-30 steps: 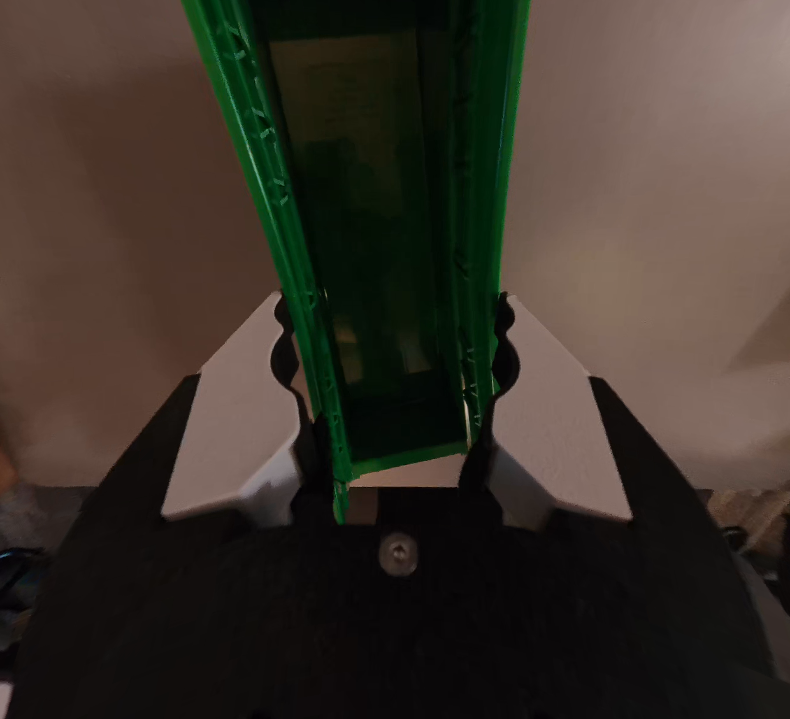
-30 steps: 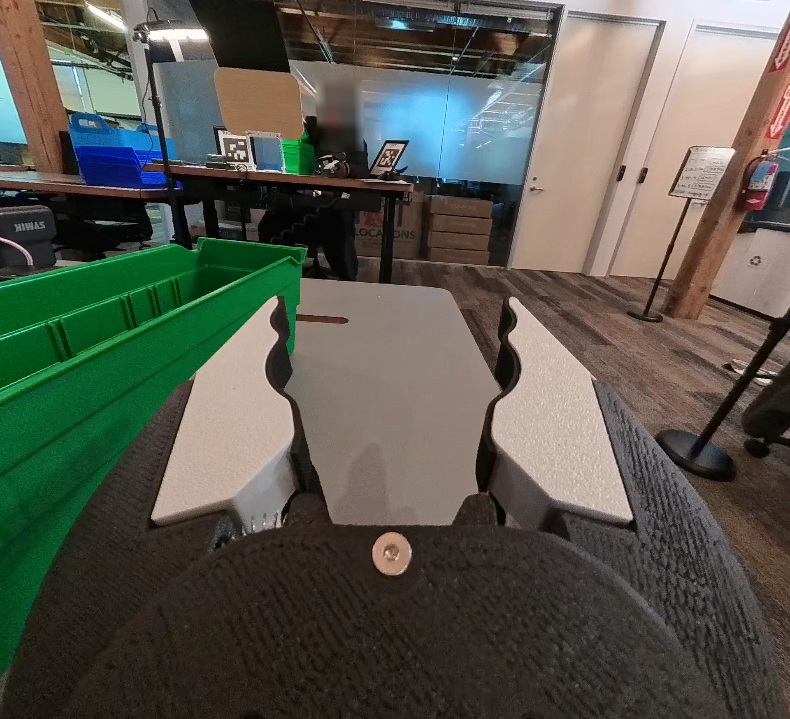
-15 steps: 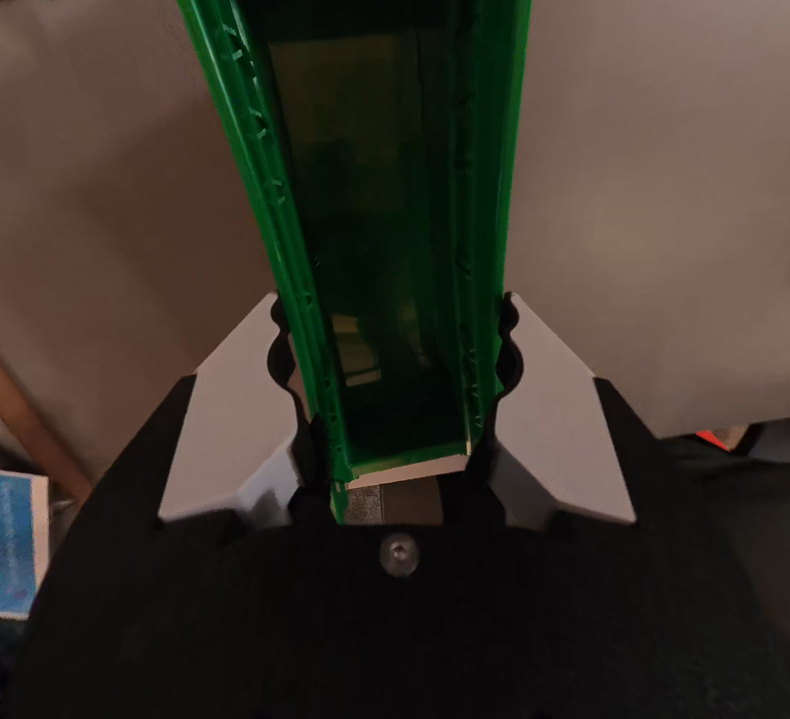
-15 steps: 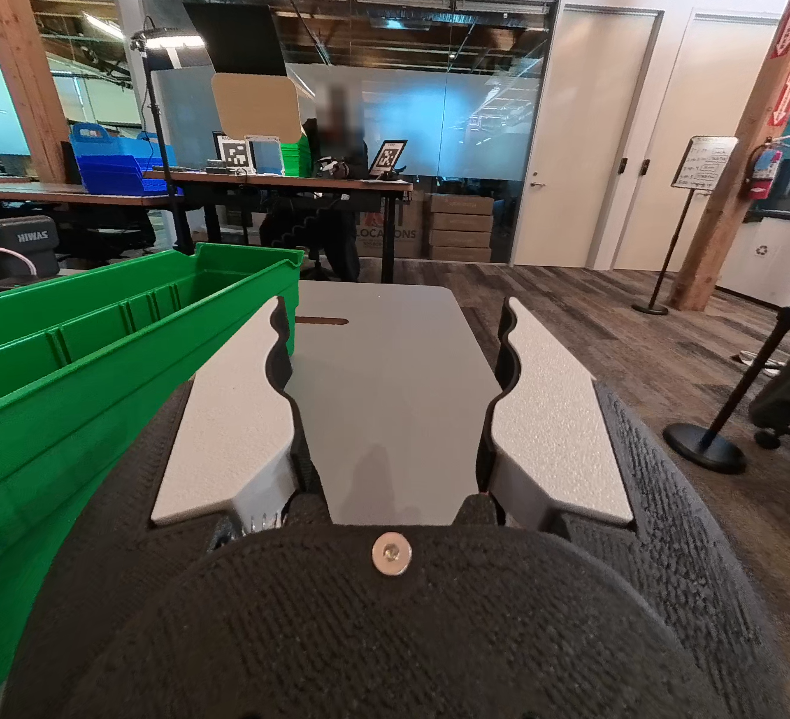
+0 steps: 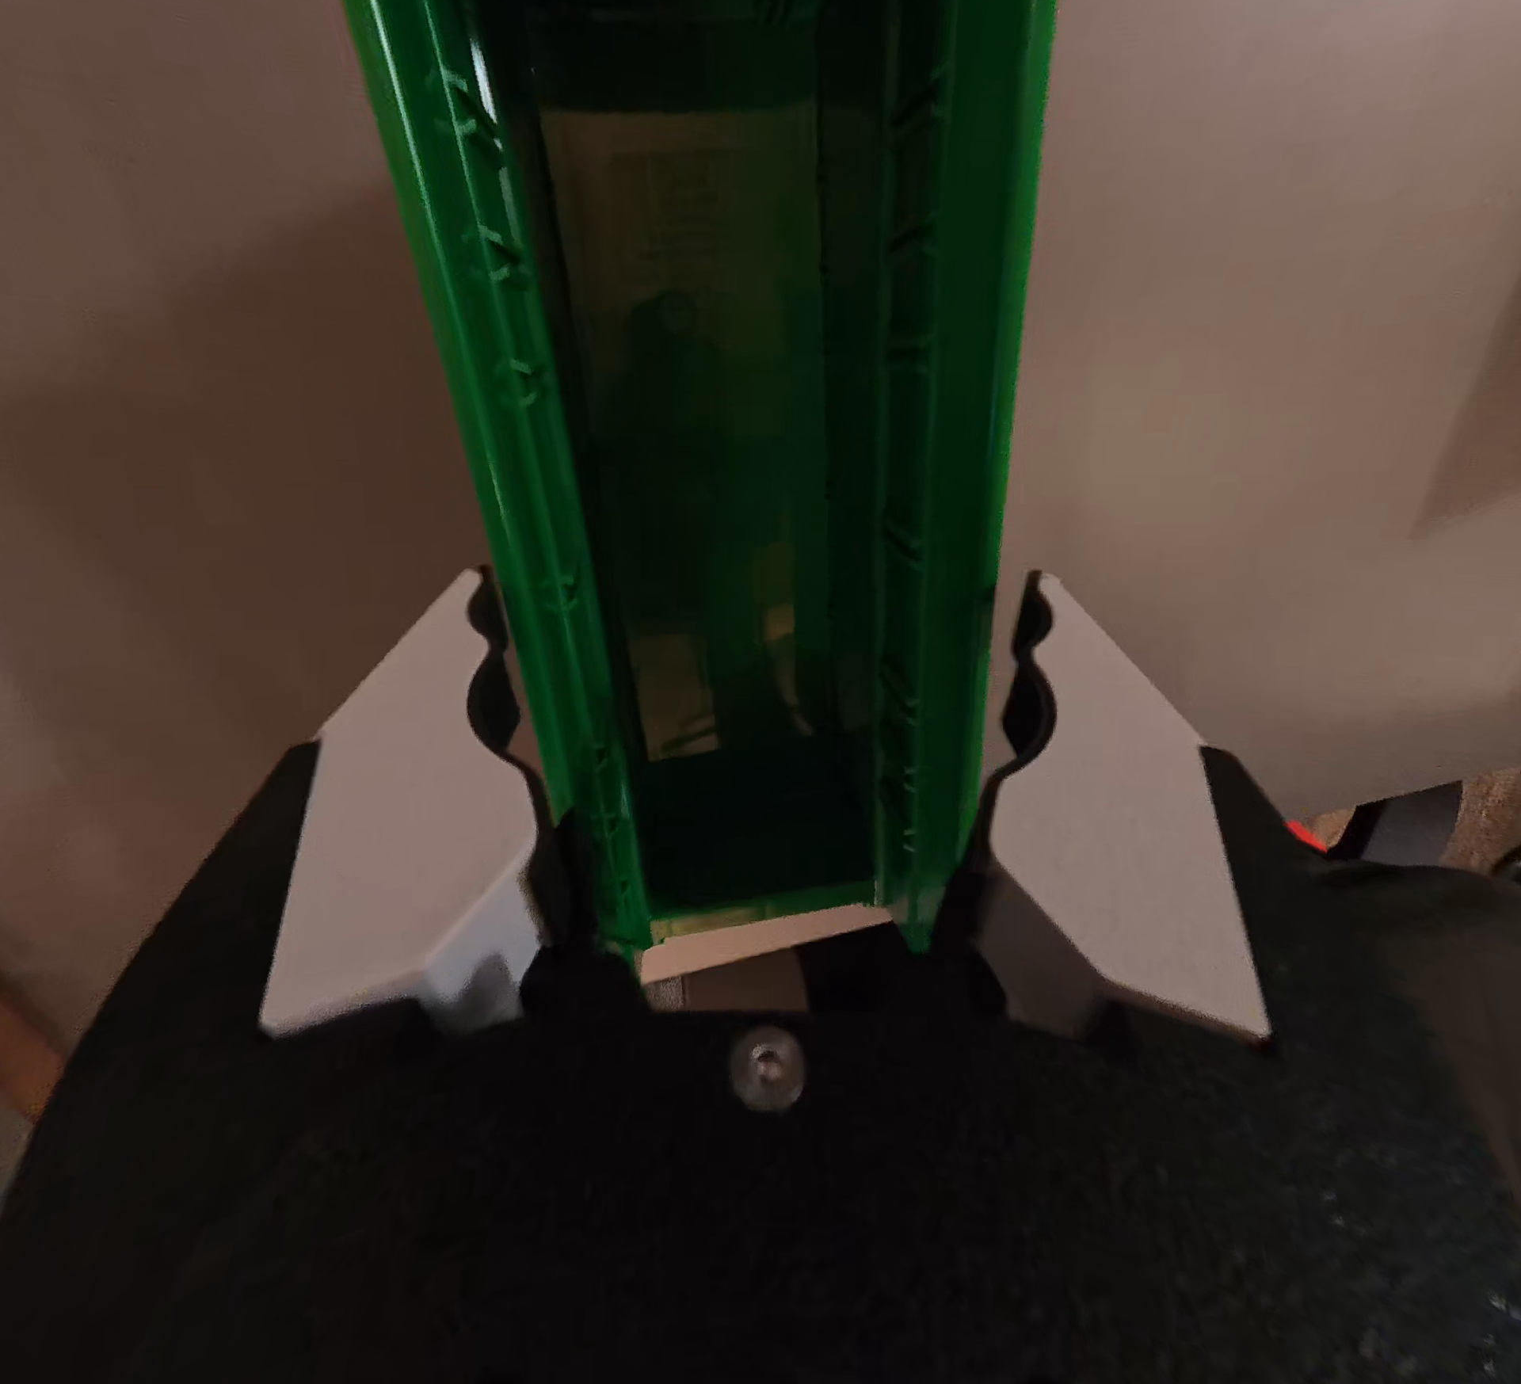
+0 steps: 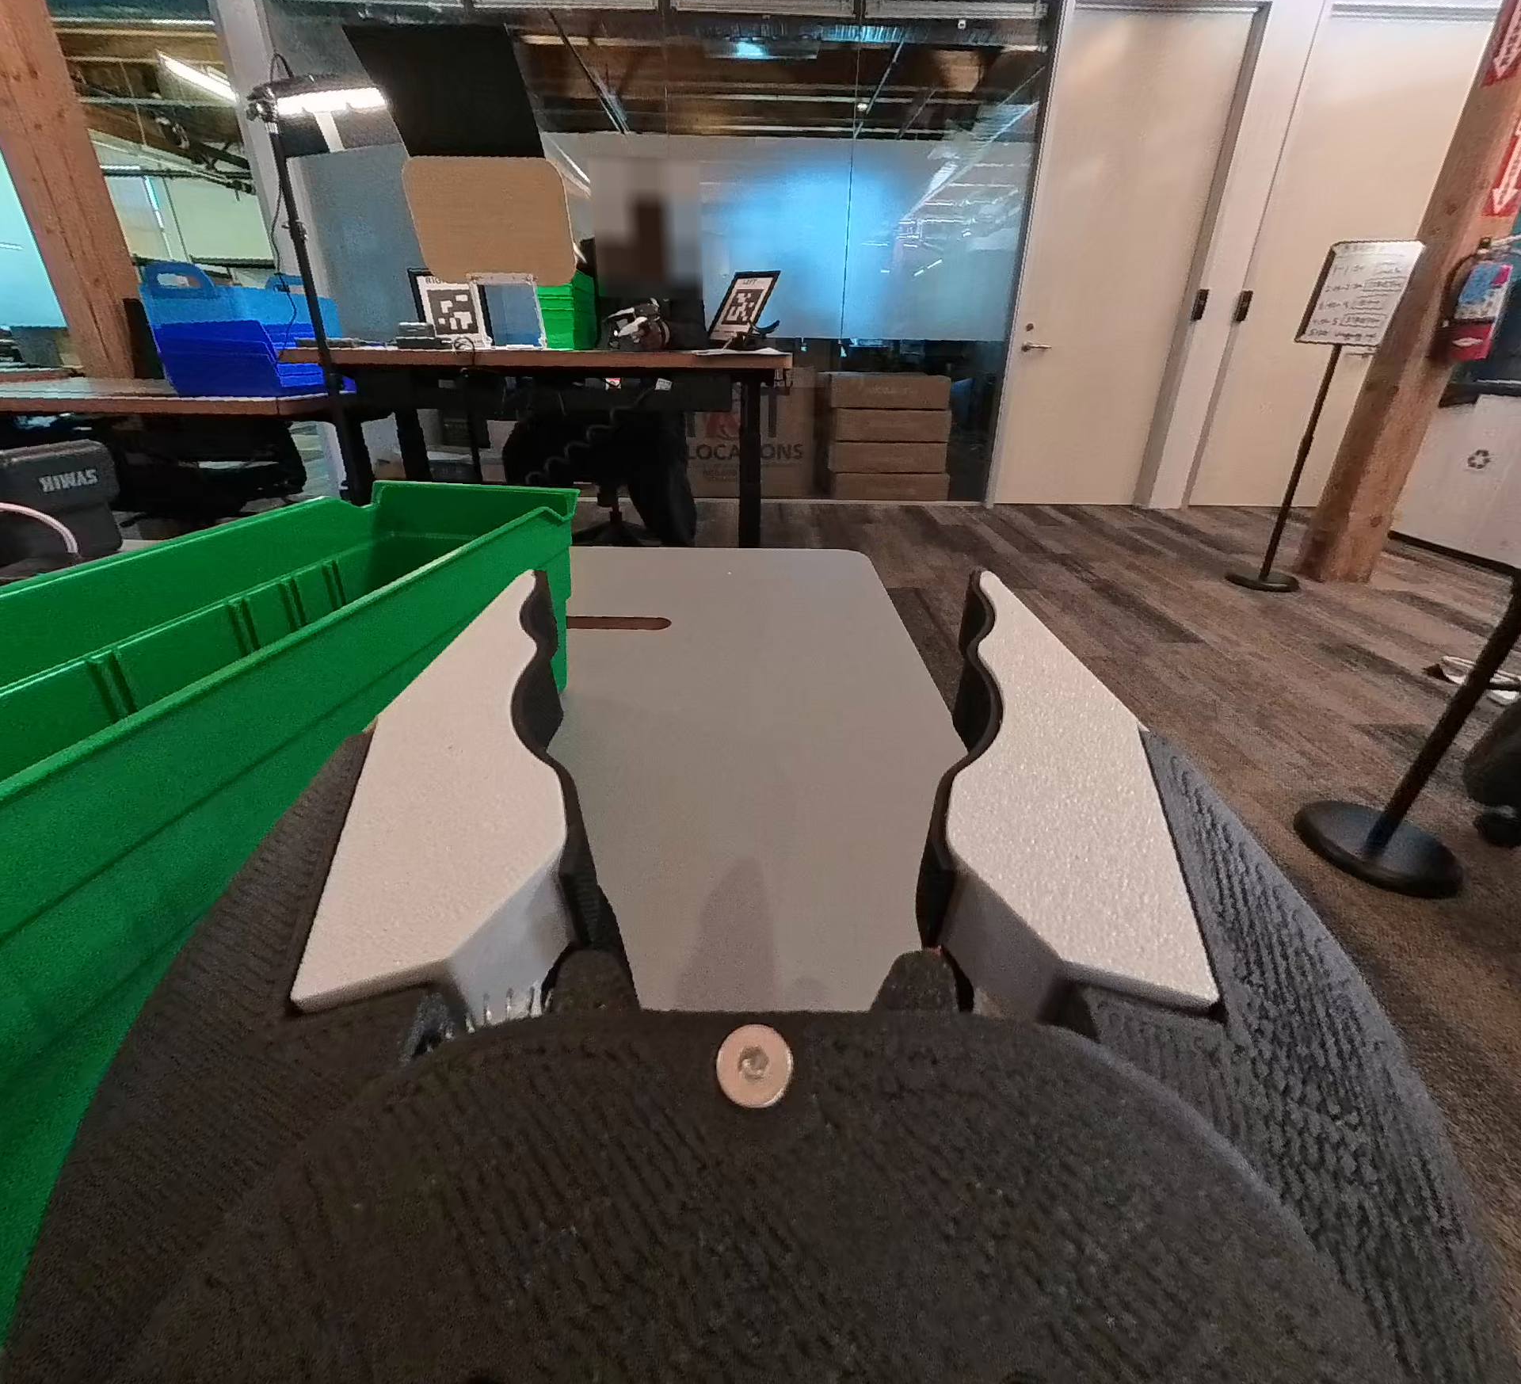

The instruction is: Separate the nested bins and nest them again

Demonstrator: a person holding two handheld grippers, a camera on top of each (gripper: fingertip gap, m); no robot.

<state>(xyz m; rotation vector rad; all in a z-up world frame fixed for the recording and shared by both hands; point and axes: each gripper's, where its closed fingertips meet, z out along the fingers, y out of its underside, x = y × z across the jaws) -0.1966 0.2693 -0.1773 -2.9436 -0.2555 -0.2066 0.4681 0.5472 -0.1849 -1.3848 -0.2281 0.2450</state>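
Office floor and glass wall fill the right wrist view, where a grey tabletop (image 6: 757,727) has bare room ahead. Beside it lies a green bin (image 6: 206,686), left of the right hand-held gripper (image 6: 757,653), fingers spread, empty. Only the left wrist view shows the left hand-held gripper (image 5: 753,653) clamped across another green bin's (image 5: 946,274) end.
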